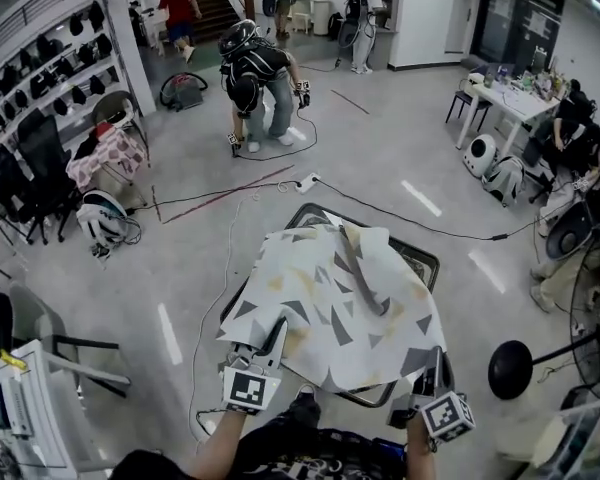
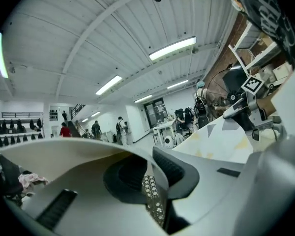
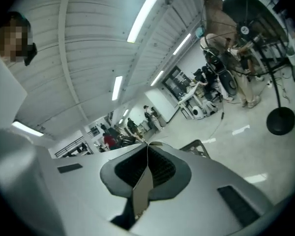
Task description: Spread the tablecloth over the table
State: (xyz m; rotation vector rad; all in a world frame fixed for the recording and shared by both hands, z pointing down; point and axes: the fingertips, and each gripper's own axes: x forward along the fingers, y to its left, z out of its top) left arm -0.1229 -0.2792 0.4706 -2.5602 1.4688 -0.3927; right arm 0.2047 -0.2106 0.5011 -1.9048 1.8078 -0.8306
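A white tablecloth (image 1: 330, 308) with grey triangles and yellow spots lies rumpled over a dark table (image 1: 421, 259), whose far rim shows bare. My left gripper (image 1: 264, 342) is at the cloth's near left corner and is shut on the tablecloth. In the left gripper view a strip of mesh-backed fabric (image 2: 151, 198) sits between the pads. My right gripper (image 1: 435, 364) is shut on the near right corner. A thin fold of cloth (image 3: 144, 187) is pinched between its pads. The left gripper view also shows the spread cloth (image 2: 221, 141) and the other gripper (image 2: 246, 109).
A black fan base (image 1: 510, 369) stands on the floor right of the table. Cables and a power strip (image 1: 306, 181) lie beyond the table. A person (image 1: 257, 86) bends over farther back. Chairs (image 1: 35, 183) and racks line the left side.
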